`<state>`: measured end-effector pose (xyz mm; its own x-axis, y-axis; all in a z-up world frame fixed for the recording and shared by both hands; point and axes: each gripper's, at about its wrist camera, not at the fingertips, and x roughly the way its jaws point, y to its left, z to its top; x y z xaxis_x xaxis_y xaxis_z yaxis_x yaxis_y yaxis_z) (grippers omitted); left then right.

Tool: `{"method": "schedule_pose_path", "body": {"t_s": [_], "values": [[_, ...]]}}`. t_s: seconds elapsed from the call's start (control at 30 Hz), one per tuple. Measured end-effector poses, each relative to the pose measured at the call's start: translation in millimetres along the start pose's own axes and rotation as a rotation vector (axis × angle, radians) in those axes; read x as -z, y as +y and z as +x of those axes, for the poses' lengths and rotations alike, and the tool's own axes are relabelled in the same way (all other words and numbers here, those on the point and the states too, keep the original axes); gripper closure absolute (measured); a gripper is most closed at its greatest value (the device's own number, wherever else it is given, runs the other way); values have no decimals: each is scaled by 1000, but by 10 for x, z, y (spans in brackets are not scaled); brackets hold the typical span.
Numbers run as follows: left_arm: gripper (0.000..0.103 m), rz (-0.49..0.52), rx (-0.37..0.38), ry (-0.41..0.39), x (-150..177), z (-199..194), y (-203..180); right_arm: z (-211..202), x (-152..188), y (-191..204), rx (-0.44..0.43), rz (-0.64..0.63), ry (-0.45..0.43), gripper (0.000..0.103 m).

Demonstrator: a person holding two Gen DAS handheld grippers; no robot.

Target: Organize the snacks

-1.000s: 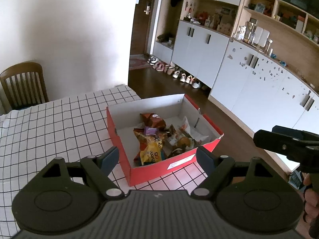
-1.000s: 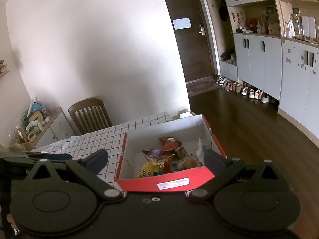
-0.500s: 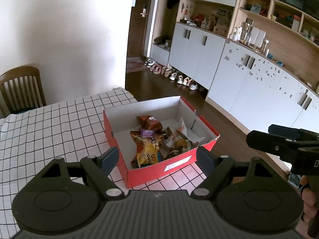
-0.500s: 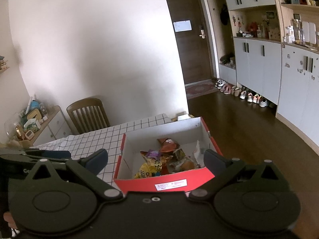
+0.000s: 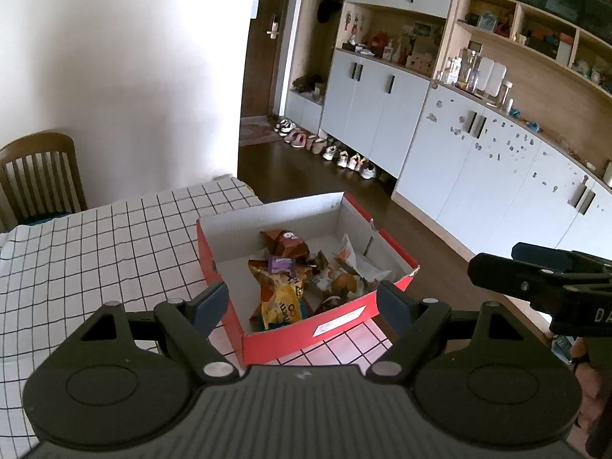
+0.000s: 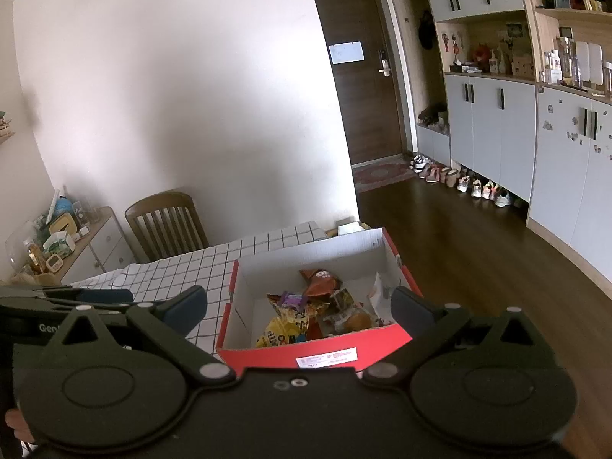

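Note:
A red cardboard box (image 5: 336,321) with a white inside stands at the right end of the checked table (image 5: 95,237). It holds several snack packets: a yellow bag (image 5: 281,300), a brown bag (image 5: 287,243), a small purple packet (image 5: 280,264). The box also shows in the right wrist view (image 6: 325,352), with the yellow bag (image 6: 283,331) inside. My left gripper (image 5: 302,302) is open and empty, above and in front of the box. My right gripper (image 6: 298,306) is open and empty, held back from the box's front wall. The right gripper shows at the right edge of the left wrist view (image 5: 543,279).
A wooden chair (image 6: 166,222) stands at the table's far side by the white wall. A low cabinet with clutter (image 6: 72,241) is at the left. White cupboards (image 5: 478,176) and a row of shoes (image 5: 329,149) line the right wall over a dark wood floor.
Both grippers have drawn back and up a little from the box; it looks slightly smaller and lower in both views. Jaws stay open.

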<state>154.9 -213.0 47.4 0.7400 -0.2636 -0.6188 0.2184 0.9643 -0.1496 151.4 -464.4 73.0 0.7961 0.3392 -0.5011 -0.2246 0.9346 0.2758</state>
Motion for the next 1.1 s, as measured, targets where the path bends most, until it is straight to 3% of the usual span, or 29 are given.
{"method": "schedule_pose_path", "body": {"t_s": [0.5, 1.1], "values": [[18, 36, 1, -55, -56, -49, -67, -7, -67, 3, 39, -36, -11, 0], [18, 55, 22, -53, -31, 7, -150, -28, -16, 4, 75, -51, 2, 0]]}}
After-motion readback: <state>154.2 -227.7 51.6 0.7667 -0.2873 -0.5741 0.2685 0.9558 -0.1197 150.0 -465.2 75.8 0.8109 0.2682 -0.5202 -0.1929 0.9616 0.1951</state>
